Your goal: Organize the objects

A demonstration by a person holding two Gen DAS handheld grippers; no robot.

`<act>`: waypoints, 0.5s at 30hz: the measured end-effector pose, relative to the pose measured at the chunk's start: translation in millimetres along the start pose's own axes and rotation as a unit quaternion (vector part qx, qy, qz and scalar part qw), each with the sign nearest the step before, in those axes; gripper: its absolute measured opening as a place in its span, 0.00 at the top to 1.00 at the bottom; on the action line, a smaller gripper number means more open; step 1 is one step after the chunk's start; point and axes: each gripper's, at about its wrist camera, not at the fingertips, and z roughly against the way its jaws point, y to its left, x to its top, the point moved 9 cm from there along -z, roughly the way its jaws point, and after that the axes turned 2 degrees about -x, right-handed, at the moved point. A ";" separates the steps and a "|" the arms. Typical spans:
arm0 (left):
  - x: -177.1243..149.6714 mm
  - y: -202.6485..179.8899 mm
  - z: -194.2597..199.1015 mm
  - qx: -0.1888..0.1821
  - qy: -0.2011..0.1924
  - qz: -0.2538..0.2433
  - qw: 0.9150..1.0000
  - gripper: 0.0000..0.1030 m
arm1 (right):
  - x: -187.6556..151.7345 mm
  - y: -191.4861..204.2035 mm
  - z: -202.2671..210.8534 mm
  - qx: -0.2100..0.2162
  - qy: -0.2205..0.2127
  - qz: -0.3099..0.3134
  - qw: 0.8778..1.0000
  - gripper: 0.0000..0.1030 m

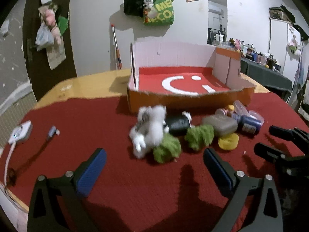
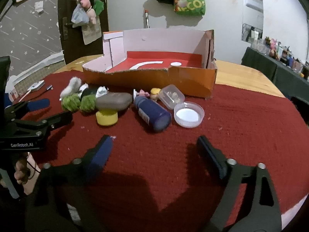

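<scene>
a jumble of small things lies on the dark red woven cloth just in front of the orange cardboard box with a red floor: a white and grey plush toy at the 9 o'clock end, two green fuzzy clumps, a grey oval stone-like case resting on a yellow round cap, a dark blue plastic bottle on its side, and a clear round lid at 3 o'clock. the left gripper hangs wide open and empty at 6 o'clock of the plush. the right gripper is partly open, empty, near the bottle.
</scene>
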 end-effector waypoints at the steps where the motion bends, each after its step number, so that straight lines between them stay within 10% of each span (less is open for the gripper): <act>1: 3.0 1.0 0.0 0.001 -0.001 -0.002 1.000 0.04 | 1.4 -1.3 -1.4 0.008 0.007 -0.007 1.000 0.30; 15: 22.3 19.4 -21.0 -0.003 0.024 0.010 1.000 0.28 | 14.3 -4.2 -21.0 0.027 0.048 -0.012 0.998 0.51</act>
